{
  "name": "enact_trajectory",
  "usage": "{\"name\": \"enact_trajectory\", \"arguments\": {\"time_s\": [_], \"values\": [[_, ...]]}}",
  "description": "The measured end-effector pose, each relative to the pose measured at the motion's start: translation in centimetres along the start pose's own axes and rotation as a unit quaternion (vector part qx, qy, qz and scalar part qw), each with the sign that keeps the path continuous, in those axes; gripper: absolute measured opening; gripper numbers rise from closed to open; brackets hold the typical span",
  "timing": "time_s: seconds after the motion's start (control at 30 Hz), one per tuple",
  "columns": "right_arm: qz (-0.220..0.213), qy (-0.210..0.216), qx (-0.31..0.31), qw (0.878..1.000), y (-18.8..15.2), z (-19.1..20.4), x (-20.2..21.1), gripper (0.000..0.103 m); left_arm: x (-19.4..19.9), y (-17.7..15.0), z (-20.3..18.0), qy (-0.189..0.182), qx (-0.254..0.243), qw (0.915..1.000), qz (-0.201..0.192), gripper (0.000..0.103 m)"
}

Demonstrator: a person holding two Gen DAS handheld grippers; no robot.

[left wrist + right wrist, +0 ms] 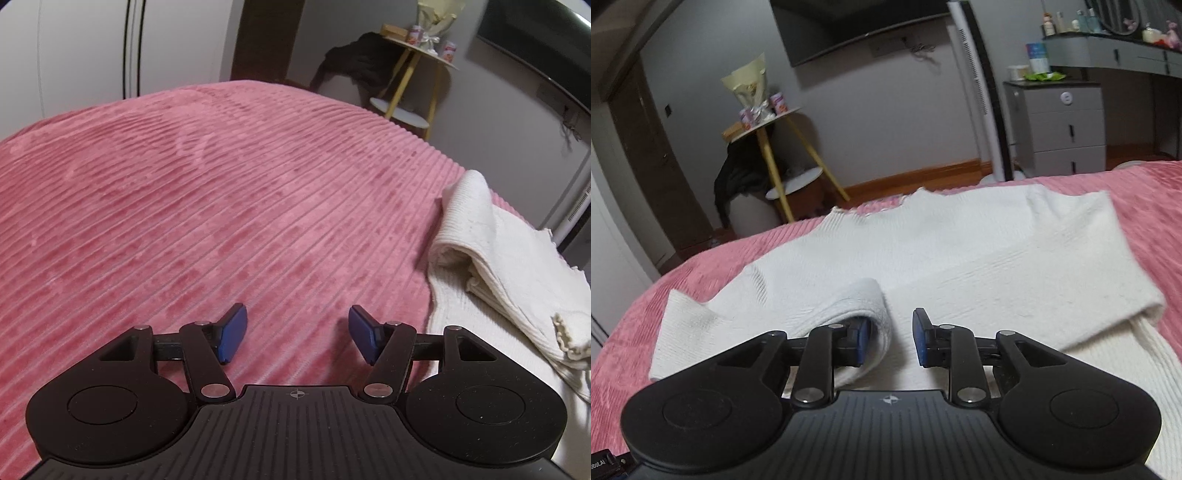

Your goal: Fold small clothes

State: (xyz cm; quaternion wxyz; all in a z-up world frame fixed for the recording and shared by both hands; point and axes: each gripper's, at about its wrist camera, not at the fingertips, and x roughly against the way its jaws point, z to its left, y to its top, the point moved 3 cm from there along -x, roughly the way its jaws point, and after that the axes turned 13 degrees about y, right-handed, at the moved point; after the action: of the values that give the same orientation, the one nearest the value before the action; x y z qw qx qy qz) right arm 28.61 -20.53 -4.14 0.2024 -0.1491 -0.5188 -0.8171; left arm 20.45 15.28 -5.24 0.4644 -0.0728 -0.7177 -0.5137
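We see the bed [221,177] under a pink ribbed cover spreading ahead of the left claw [297,334] and filling most of that view. In the right wrist view the same cover frames what lies ahead of the right claw [890,341].

The white knit top [960,251] lies spread on the bed directly ahead of and beneath the right claw, its far hem toward the foot of the bed. A sleeve [864,299] is folded inward over the body of the top and curls into a loop. From the left claw the top lies off to the right and just beside it, bunched in folds with a frilled cuff [569,332] nearest the claw's right side.

Beyond the bed, ahead and left of the right claw, stands a round side table [775,122] on yellow legs with a wrapped bouquet [750,85] on it. Ahead and to its right is a grey drawer unit [1063,125].

The left claw is spread wide with bare cover between its blue pads [232,332], holding nothing. The right claw is also apart; its left finger sits inside the sleeve loop, the fabric draped round it, while its right pad [921,341] hangs free above the top. Nothing is pinched.
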Motion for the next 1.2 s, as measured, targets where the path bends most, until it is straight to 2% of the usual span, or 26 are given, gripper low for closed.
{"name": "enact_trajectory", "arguments": {"time_s": [0.1,0.2,0.23,0.3,0.37,0.4,0.47,0.53,0.57,0.6,0.67,0.77,0.87,0.9,0.97,1.07,1.2], "values": [[0.004,-0.028,0.074,0.997,0.0,1.3,-0.7,0.024,0.0,-0.1,-0.2,-0.005,-0.005,1.0000,-0.003,0.070],[0.002,-0.046,0.166,0.985,-0.4,2.9,-1.4,0.024,0.0,-0.1,-0.5,-0.014,-0.008,0.9999,-0.003,0.071],[-0.001,-0.048,0.188,0.981,-0.4,3.4,-1.7,0.021,0.1,-0.2,-0.7,-0.015,-0.011,0.9998,-0.004,0.071],[-0.005,-0.030,0.206,0.978,-0.2,3.8,-1.9,0.005,0.1,-0.3,-0.8,-0.018,-0.014,0.9997,-0.007,0.071],[-0.012,-0.021,0.175,0.984,0.6,3.3,-1.6,0.005,0.2,-0.3,-0.8,-0.020,-0.015,0.9997,-0.008,0.071],[-0.024,-0.023,0.139,0.990,1.2,2.4,-1.1,0.005,0.2,-0.3,-0.8,-0.022,-0.013,0.9996,-0.008,0.071],[-0.051,-0.027,0.017,0.998,2.4,-1.0,0.6,0.005,0.2,-0.3,-0.8,-0.024,-0.010,0.9996,-0.008,0.071],[-0.071,-0.033,-0.120,0.990,2.6,-5.4,2.2,0.006,0.2,-0.3,-0.9,-0.025,-0.013,0.9996,-0.009,0.071],[-0.072,-0.038,-0.173,0.982,2.3,-7.5,2.7,0.008,0.2,-0.4,-1.0,-0.025,-0.016,0.9995,-0.010,0.072],[-0.060,-0.044,-0.197,0.977,2.0,-9.0,2.7,0.013,0.2,-0.5,-1.2,-0.025,-0.020,0.9994,-0.012,0.072],[-0.038,-0.044,-0.194,0.979,1.5,-10.7,2.9,0.014,0.3,-0.6,-1.5,-0.026,-0.027,0.9992,-0.015,0.072],[-0.046,-0.038,-0.171,0.984,1.7,-10.9,4.0,0.021,0.5,-0.8,-1.7,-0.028,-0.032,0.9990,-0.018,0.072],[-0.052,-0.032,-0.189,0.980,2.1,-11.6,4.2,0.023,0.6,-1.0,-2.0,-0.028,-0.040,0.9986,-0.021,0.073],[-0.053,-0.030,-0.191,0.980,2.2,-11.7,4.2,0.022,0.6,-1.0,-2.2,-0.027,-0.042,0.9985,-0.023,0.073],[-0.045,-0.031,-0.175,0.983,2.4,-11.7,4.0,0.007,0.6,-1.1,-2.3,-0.027,-0.046,0.9982,-0.026,0.073],[-0.033,-0.045,-0.126,0.990,2.7,-11.2,4.3,0.006,0.8,-1.2,-2.5,-0.032,-0.047,0.9979,-0.030,0.073],[-0.061,-0.066,-0.079,0.993,3.3,-10.2,5.5,0.006,1.1,-1.4,-2.9,-0.039,-0.055,0.9971,-0.035,0.073]]}}
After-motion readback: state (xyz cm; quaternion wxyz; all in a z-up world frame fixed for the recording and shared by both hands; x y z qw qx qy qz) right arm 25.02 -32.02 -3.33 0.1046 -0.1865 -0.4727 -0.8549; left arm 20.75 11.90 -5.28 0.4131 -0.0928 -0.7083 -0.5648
